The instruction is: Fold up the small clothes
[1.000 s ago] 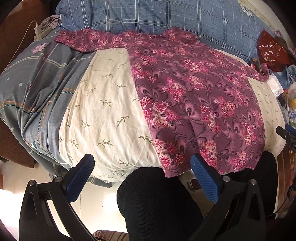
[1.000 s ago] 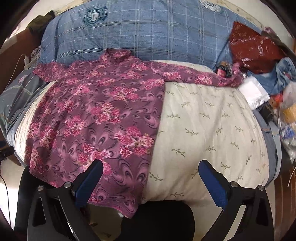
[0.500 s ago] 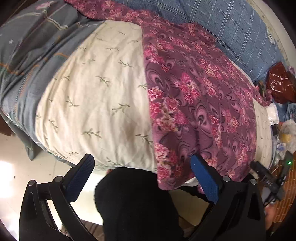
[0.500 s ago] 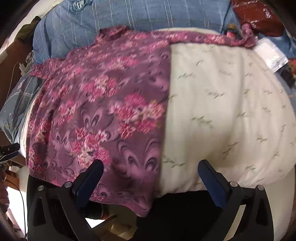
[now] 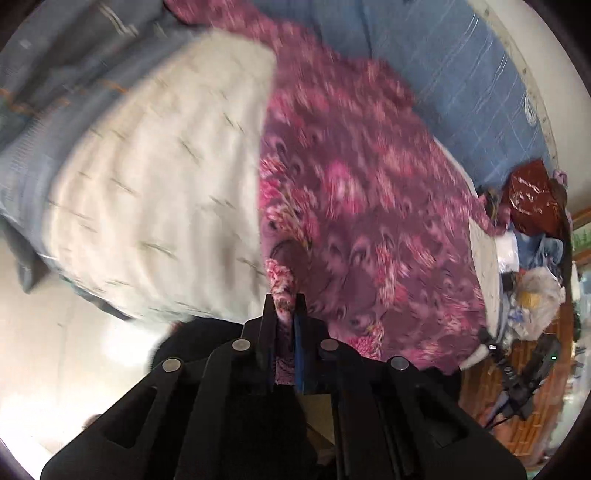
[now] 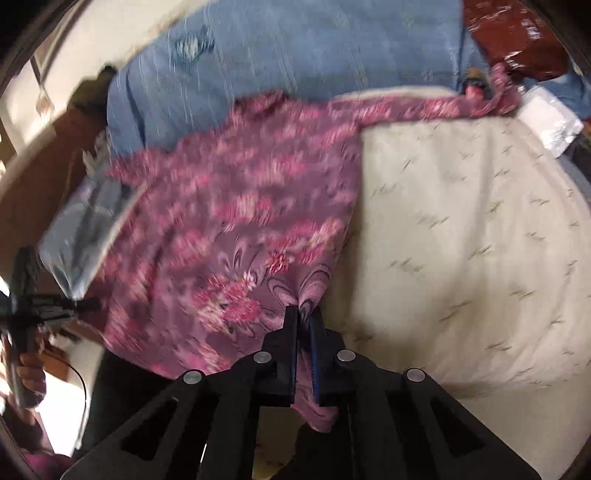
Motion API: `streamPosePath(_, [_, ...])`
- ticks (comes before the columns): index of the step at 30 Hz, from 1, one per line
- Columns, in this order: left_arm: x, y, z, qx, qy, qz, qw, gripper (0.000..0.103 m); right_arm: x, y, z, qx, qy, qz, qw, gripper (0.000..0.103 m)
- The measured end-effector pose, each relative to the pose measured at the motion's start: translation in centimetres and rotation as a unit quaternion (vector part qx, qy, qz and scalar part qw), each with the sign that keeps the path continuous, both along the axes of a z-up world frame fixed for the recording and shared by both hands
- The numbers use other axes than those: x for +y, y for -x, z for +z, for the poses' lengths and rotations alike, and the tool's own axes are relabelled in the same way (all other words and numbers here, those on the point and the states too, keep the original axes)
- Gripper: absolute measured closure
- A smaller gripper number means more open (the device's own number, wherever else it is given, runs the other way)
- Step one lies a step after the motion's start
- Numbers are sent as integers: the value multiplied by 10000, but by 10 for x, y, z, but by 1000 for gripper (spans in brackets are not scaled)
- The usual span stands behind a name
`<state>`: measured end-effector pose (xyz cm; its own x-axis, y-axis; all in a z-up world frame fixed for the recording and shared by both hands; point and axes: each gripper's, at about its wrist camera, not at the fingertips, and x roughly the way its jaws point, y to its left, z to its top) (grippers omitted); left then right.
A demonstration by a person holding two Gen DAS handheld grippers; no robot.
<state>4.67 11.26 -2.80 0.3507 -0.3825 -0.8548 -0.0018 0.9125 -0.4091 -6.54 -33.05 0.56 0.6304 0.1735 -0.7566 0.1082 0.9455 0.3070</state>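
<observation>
Left hand-held gripper (image 5: 284, 308): I have it clenched on the hem of the purple floral cotton shirt (image 5: 354, 206).
Right hand-held gripper (image 6: 303, 319): clenched on the other hem corner.
Shirt: spread toward 12 o'clock on the cream leaf-print bed (image 6: 461, 236).
Progress: I judge both corners gripped; every fold remains.

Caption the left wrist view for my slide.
Left gripper clamped on floral shirt hem, spread over cream bedding.

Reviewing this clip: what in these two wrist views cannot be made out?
- Left wrist view: motion blur smears the floral top; its far sleeve and collar cannot be traced.
- Left wrist view: the hem pinched by the left gripper disappears behind the fingers.
- Right wrist view: the right gripper hides the hem corner it clamps.
- Right wrist view: the emblem on the blue blanket is blurred.
- Right wrist view: the red bag is cut off by the edge.
</observation>
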Motion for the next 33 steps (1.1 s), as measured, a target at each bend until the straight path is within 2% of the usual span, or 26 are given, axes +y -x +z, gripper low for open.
streamPosePath(2, [16, 3, 10, -87, -218, 114, 9997, 98, -16, 6, 13, -138, -105, -141, 9997, 100])
streamPosePath(4, [26, 1, 1, 55, -581, 295, 9979, 98, -23, 6, 10, -50, -138, -230, 9996, 100])
streamPosePath(5, [29, 0, -9, 196, -746, 345, 9964, 98, -24, 3, -1, 148, -119, -257, 9995, 100])
streamPosePath(6, [36, -1, -20, 403, -768, 468, 9951, 98, -25, 0, -9, 295, -117, -272, 9991, 100])
streamPosePath(9, [42, -1, -26, 439, -325, 466, 9974, 97, -29, -4, -21, 498, -482, -333, 9970, 93])
streamPosePath(10, [38, -3, -23, 350, -318, 377, 9982, 90, -31, -3, -20, 483, -525, -403, 9966, 92])
streamPosePath(11, [33, -6, -20, 251, -316, 247, 9989, 70, -37, -4, -14, 391, -573, -526, 9962, 88])
streamPosePath(12, [28, -9, -17, 202, -303, 185, 9992, 56, -40, -5, -9, 296, -640, -579, 9958, 85])
streamPosePath(13, [24, -13, -17, 150, -240, 146, 9995, 33, -44, -8, -7, 204, -704, -653, 9952, 73])
streamPosePath(14, [20, -17, -19, 118, -134, 139, 9997, 31, -45, -11, -7, 154, -740, -708, 9946, 57])
streamPosePath(16, [12, -28, -26, 221, 151, 84, 9996, 31, -50, -21, -9, 91, -840, -846, 9928, 49])
streamPosePath(19, [3, -37, -42, 434, 327, 97, 9985, 32, -50, -43, -21, 268, -922, -814, 9920, 49])
streamPosePath(21, [-5, -41, -47, 514, 28, 108, 9986, 54, -42, -58, -36, 513, -896, -667, 9924, 53])
streamPosePath(22, [-5, -41, -47, 511, -200, 121, 9984, 71, -38, -61, -40, 555, -844, -568, 9933, 68])
streamPosePath(23, [-4, -40, -45, 505, -340, 146, 9980, 87, -31, -65, -37, 491, -720, -420, 9953, 97])
streamPosePath(24, [0, -39, -42, 509, -288, 168, 9981, 92, -23, -68, -32, 451, -752, -115, 9961, 100])
streamPosePath(25, [6, -36, -39, 508, -166, 200, 9984, 94, -20, -67, -24, 288, -692, -59, 9972, 100])
streamPosePath(26, [12, -34, -37, 501, -220, 284, 9981, 94, -17, -63, -9, -9, -499, -27, 9987, 100])
streamPosePath(28, [16, -34, -41, 590, -614, 361, 9957, 94, -21, -59, 4, -280, -313, -145, 9990, 100])
streamPosePath(30, [20, -34, -51, 780, -583, 401, 9944, 94, -36, -66, -12, 56, -397, -315, 9987, 100])
streamPosePath(32, [22, -32, -50, 810, -521, 424, 9944, 94, -44, -74, -43, 753, -400, -388, 9956, 99])
streamPosePath(33, [21, -29, -42, 734, -573, 394, 9949, 94, -48, -73, -43, 667, -581, -403, 9953, 100])
